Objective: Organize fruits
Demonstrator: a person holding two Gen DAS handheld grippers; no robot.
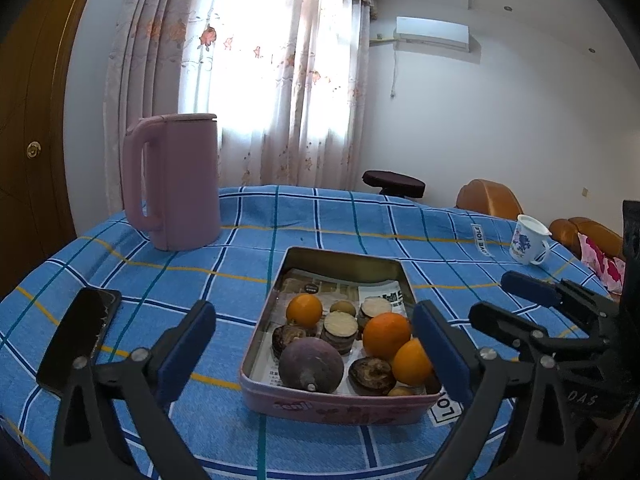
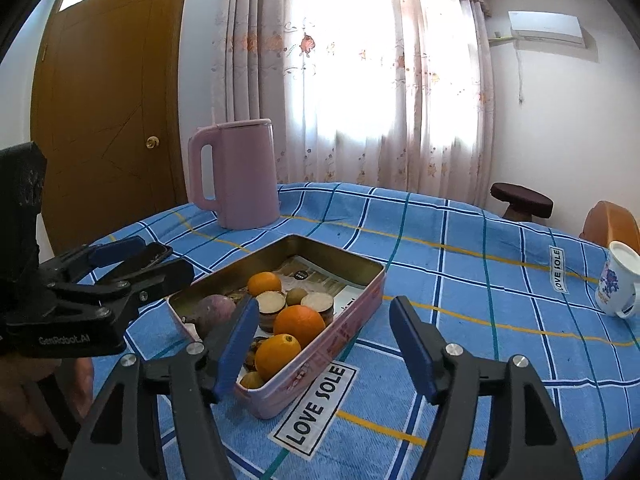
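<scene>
A pink metal tin (image 1: pixel 340 406) (image 2: pixel 352 312) lined with paper sits on the blue checked tablecloth. It holds three oranges (image 1: pixel 386 336) (image 2: pixel 304 320), a large purple fruit (image 1: pixel 310 364) (image 2: pixel 214 312), dark wrinkled fruits (image 1: pixel 370 374), cut halves (image 1: pixel 340 324) and small brownish fruits (image 1: pixel 343 307). My left gripper (image 1: pixel 316 354) is open and empty, its fingers to either side of the tin's near end. My right gripper (image 2: pixel 324 350) is open and empty, just in front of the tin's right corner; it also shows in the left wrist view (image 1: pixel 520 300).
A pink kettle (image 1: pixel 176 180) (image 2: pixel 236 174) stands at the table's far left. A black phone (image 1: pixel 80 336) lies left of the tin. A white mug (image 1: pixel 528 240) (image 2: pixel 618 284) stands at the right. A stool (image 1: pixel 394 182) and orange chairs (image 1: pixel 488 198) stand beyond the table.
</scene>
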